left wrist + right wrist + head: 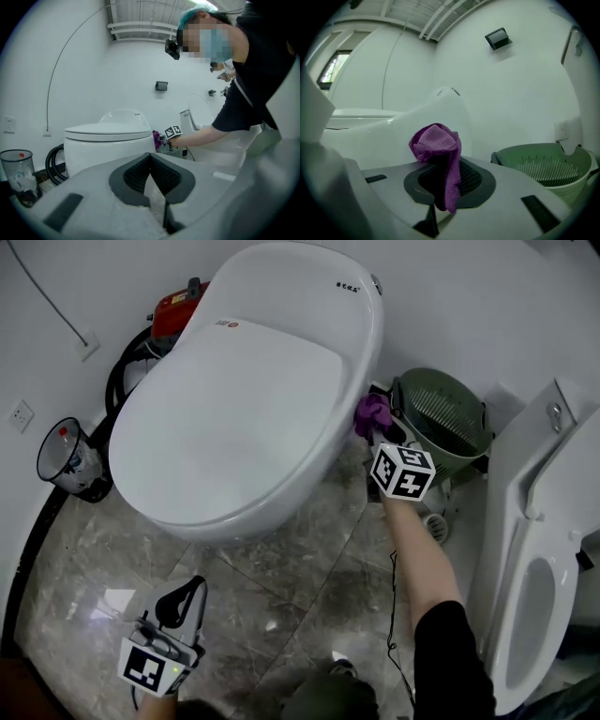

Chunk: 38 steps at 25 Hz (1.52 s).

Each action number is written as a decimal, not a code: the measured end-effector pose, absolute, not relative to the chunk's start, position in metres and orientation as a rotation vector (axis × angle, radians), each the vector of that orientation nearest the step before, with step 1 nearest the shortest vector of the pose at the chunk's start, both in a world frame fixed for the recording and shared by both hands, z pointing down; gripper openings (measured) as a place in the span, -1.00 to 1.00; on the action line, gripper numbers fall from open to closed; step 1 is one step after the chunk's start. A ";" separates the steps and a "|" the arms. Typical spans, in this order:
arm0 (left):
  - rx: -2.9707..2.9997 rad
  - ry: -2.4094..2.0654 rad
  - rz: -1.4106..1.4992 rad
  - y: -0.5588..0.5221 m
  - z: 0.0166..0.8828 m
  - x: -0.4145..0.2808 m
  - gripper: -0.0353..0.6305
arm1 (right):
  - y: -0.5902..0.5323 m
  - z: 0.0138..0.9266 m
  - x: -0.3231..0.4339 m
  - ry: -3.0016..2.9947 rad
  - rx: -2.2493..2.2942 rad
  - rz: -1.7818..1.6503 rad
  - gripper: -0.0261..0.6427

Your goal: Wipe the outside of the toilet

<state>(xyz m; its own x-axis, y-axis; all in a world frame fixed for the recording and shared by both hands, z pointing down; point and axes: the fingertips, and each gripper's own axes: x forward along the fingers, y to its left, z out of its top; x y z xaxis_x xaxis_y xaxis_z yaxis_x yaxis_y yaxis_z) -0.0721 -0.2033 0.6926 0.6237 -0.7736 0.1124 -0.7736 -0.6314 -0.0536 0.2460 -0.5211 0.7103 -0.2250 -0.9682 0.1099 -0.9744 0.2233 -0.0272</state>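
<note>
A white toilet (244,399) with its lid down fills the head view's middle; it also shows in the left gripper view (110,140) and the right gripper view (393,136). My right gripper (380,427) is shut on a purple cloth (371,414), which presses against the bowl's right outer side. The purple cloth (438,154) bunches above the jaws in the right gripper view. My left gripper (183,601) hangs low over the floor at the front left, jaws shut and holding nothing (151,180).
A green basket (442,423) stands right of the toilet, just behind the right gripper. A second white toilet (534,559) stands at the far right. A small bin (67,460), black hose (127,371) and red device (178,307) sit at the left. Marble floor (309,568) lies below.
</note>
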 end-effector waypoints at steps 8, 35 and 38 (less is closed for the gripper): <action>-2.858 1.354 -0.161 -0.199 0.693 -0.074 -0.89 | -0.561 0.716 0.278 -2.131 2.042 0.179 -0.79; -2.914 1.335 -0.006 -0.213 0.715 -0.080 -0.89 | -0.261 0.794 0.033 -2.957 1.304 0.302 -0.79; -2.917 1.329 -0.017 -0.212 0.717 -0.076 -0.89 | -0.268 0.796 0.022 -2.951 1.306 0.297 -0.79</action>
